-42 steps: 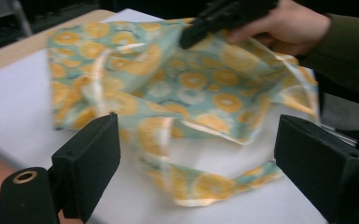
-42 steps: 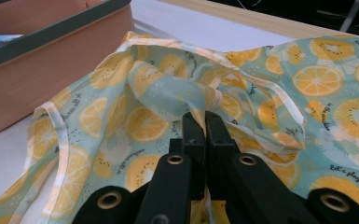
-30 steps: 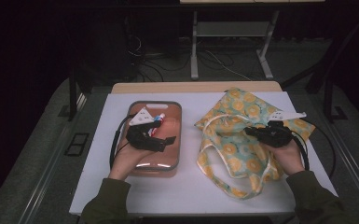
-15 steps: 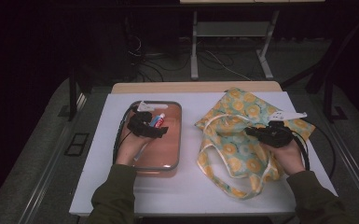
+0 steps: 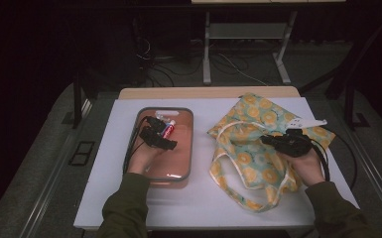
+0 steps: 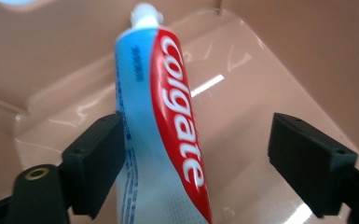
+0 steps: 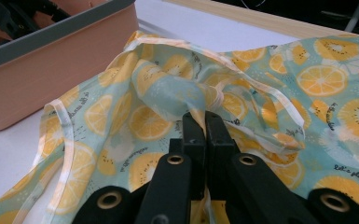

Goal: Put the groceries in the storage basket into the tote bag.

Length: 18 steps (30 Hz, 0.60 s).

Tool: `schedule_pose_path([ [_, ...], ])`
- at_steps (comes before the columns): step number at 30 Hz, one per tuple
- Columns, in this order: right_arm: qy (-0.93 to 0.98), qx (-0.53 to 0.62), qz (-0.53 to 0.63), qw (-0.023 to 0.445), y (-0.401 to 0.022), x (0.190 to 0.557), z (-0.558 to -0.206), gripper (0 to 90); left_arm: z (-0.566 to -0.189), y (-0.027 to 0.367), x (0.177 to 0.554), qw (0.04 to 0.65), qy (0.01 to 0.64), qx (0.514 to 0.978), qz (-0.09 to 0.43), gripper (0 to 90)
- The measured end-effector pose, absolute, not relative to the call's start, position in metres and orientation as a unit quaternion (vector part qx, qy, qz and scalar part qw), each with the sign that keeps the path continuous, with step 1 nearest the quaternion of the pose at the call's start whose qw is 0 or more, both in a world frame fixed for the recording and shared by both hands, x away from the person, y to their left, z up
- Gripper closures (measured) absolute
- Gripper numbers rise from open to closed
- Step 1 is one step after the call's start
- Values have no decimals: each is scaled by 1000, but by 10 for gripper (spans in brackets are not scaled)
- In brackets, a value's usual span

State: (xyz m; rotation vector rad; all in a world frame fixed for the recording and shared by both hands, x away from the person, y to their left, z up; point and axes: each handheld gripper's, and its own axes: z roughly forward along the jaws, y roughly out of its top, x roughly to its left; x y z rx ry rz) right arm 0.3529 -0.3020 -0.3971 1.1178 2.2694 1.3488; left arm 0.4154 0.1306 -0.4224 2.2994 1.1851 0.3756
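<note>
1. Pink tub holds the Colgate tube between my left gripper's spread jaws.
2. My right gripper pinches the lemon-print bag.
3. Closing off-centre could squirt the tube sideways.

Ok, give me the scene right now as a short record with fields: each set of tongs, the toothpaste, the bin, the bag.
left tongs: open, jaws either side of the toothpaste, not closed on it
right tongs: shut on the bag fabric
toothpaste tube: lying in the bin, cap pointing away from the left tongs
bin: pink with a grey rim, on the table left of the bag
bag: lemon-print cloth, lying crumpled on the table
table: white top
</note>
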Motion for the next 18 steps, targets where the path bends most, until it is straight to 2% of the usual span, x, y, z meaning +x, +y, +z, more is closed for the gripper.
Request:
schedule_pose_path([
  [4,784,386,466,138,-303,353,-397,886,-425,129,413,236,427,861,142,220],
  [8,784,386,466,138,-302,353,-397,887,-423,131,411,243,431,858,136,370],
  [10,784,386,466,138,-302,353,-397,887,-425,133,412,247,442,854,120,490],
  [14,784,385,466,139,-302,352,-397,887,-423,132,410,247,442,854,120,584],
  [17,784,385,466,139,-302,352,-397,887,-417,135,409,271,455,841,113,706],
  [18,784,385,466,139,-302,352,-397,887,-416,135,409,271,452,842,112,720],
])
